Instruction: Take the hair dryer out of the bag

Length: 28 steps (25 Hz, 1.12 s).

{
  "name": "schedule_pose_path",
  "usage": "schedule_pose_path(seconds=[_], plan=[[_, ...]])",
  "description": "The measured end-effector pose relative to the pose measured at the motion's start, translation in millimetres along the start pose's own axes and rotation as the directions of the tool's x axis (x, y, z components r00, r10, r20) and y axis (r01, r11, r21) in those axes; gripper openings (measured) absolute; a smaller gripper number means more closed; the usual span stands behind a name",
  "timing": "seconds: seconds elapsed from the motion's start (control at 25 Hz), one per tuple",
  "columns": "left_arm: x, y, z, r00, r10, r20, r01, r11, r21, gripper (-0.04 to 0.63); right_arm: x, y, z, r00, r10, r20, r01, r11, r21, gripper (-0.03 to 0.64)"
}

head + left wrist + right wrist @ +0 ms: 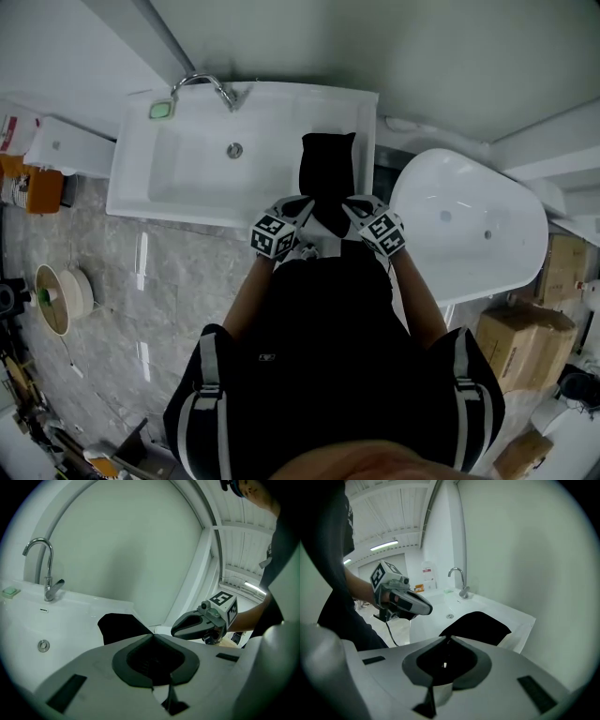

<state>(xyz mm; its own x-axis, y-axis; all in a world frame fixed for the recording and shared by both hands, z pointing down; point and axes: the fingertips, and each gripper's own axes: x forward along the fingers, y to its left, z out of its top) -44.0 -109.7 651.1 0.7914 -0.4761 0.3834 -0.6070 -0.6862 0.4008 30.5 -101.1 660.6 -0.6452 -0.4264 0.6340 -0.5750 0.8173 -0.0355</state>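
A black bag (328, 167) lies flat on the right end of the white sink's rim (366, 122); no hair dryer shows outside it. Both grippers hang over the bag's near end, one at each side. My left gripper (301, 206) has its jaws together, and in its own view the bag (119, 627) sits just left of the left gripper (152, 634) tips. My right gripper (353, 206) also looks shut with nothing seen between its jaws; the bag (480, 626) lies just beyond the right gripper (447, 639). Whether either touches the bag I cannot tell.
The sink basin (187, 173) with its drain and a chrome tap (211, 86) lies to the left, a green pad (161, 110) by the tap. A white bathtub (469, 225) stands to the right. Cardboard boxes (520, 342) sit on the floor at the right.
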Motion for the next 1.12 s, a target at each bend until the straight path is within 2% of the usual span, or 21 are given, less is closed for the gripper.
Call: schedule_pose_path(seconds=[0.16,0.4,0.6,0.64,0.68,0.76,0.88,0.96,1.12], plan=[[11.2,8.1,3.6,0.999,0.033,0.008,-0.032,0.999,-0.032,0.017,16.6,-17.1,-9.9,0.999,-0.002,-0.052,0.0,0.999,-0.039,0.111],[23.3,16.2,5.5,0.997,0.078,-0.005,-0.078,0.994,-0.071,0.017,35.3,-16.1,-23.0,0.988,0.097,-0.123,-0.113,0.985,-0.131,0.152],[29.7,18.5,-0.6,0.996,0.08,-0.034,-0.082,0.994,-0.072,0.017,55.6,-22.3,-40.9,0.971,0.058,-0.231,-0.11,0.97,-0.217,0.161],[31.2,17.4,-2.0,0.996,0.076,-0.039,-0.079,0.994,-0.071,0.017,57.1,-23.9,-44.2,0.967,0.048,-0.249,-0.105,0.969,-0.224,0.126],[32.5,16.6,-3.8,0.996,0.073,-0.046,-0.076,0.995,-0.068,0.017,57.5,-25.4,-45.4,0.966,0.045,-0.255,-0.102,0.971,-0.215,0.077],[34.9,18.7,-9.9,0.995,0.076,-0.068,-0.081,0.995,-0.06,0.017,56.2,-28.5,-39.1,0.972,0.059,-0.228,-0.093,0.986,-0.14,0.072],[40.5,23.7,-21.9,0.99,0.084,-0.112,-0.092,0.993,-0.068,0.017,49.8,-37.1,-21.5,0.987,0.073,-0.144,-0.067,0.997,0.044,0.071],[46.6,21.2,-29.9,0.987,0.061,-0.15,-0.076,0.992,-0.099,0.018,45.8,-43.9,-12.5,0.993,0.073,-0.089,-0.06,0.988,0.145,0.071],[61.2,20.3,-34.4,0.983,0.032,-0.182,-0.054,0.991,-0.119,0.018,38.6,-52.5,-1.6,0.996,0.085,-0.01,-0.079,0.963,0.258,0.071]])
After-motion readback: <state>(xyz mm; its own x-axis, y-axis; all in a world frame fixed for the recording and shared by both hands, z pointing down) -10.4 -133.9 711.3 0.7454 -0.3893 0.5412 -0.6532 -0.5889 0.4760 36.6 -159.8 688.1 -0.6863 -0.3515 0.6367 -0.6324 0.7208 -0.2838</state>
